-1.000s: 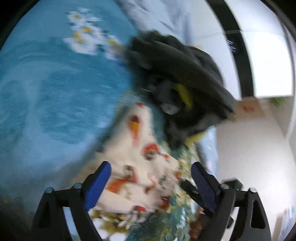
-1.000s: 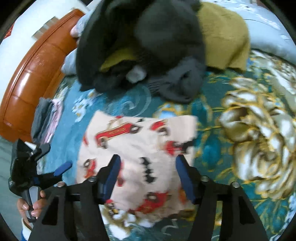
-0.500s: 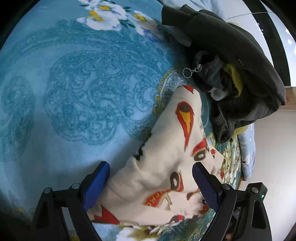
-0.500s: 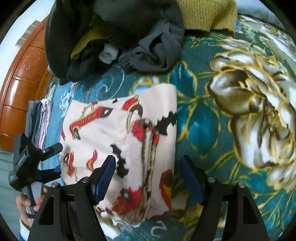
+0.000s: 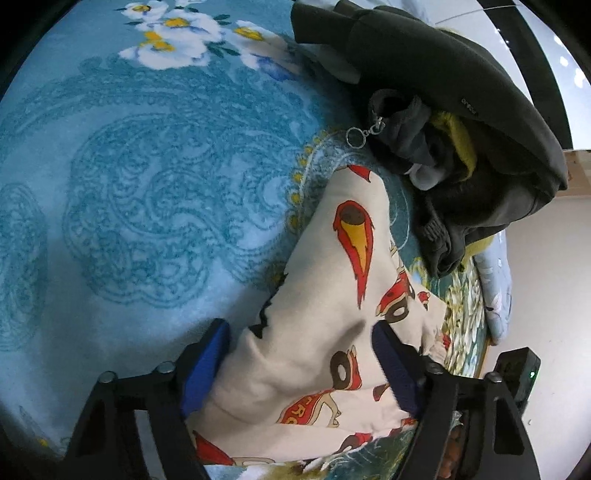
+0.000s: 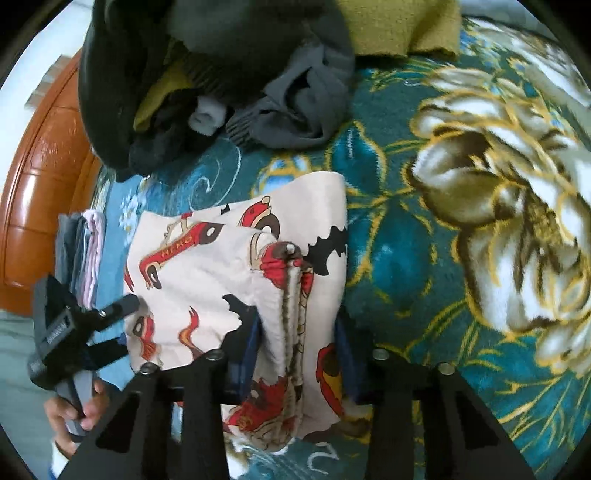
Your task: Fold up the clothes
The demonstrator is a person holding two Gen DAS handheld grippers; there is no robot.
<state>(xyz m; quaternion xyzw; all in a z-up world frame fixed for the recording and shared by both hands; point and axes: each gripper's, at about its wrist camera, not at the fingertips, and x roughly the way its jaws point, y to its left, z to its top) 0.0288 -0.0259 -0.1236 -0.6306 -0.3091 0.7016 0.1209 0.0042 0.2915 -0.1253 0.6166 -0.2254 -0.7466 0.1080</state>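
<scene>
A cream garment (image 5: 332, 295) printed with red cars and flames lies folded on a teal flowered blanket (image 5: 147, 184). My left gripper (image 5: 299, 354) has its blue pads pressed against both sides of the bunched cloth at the garment's near end. In the right wrist view the garment (image 6: 207, 266) shows a thick folded edge running between the pads of my right gripper (image 6: 297, 350), which is shut on that edge. The left gripper (image 6: 122, 325) and the hand (image 6: 74, 413) holding it appear at the garment's left side.
A heap of dark grey clothes (image 6: 221, 74) with a key ring (image 5: 356, 136) lies just beyond the garment, next to a mustard knit (image 6: 399, 29). A small stack of folded clothes (image 6: 85, 254) sits at the left by the brown wooden headboard (image 6: 37, 184). The blanket (image 6: 406, 295) stretches to the right.
Both grippers came down onto the garment and their jaws narrowed onto the cloth. The right side of the garment is now bunched into a thick fold between the right pads.
</scene>
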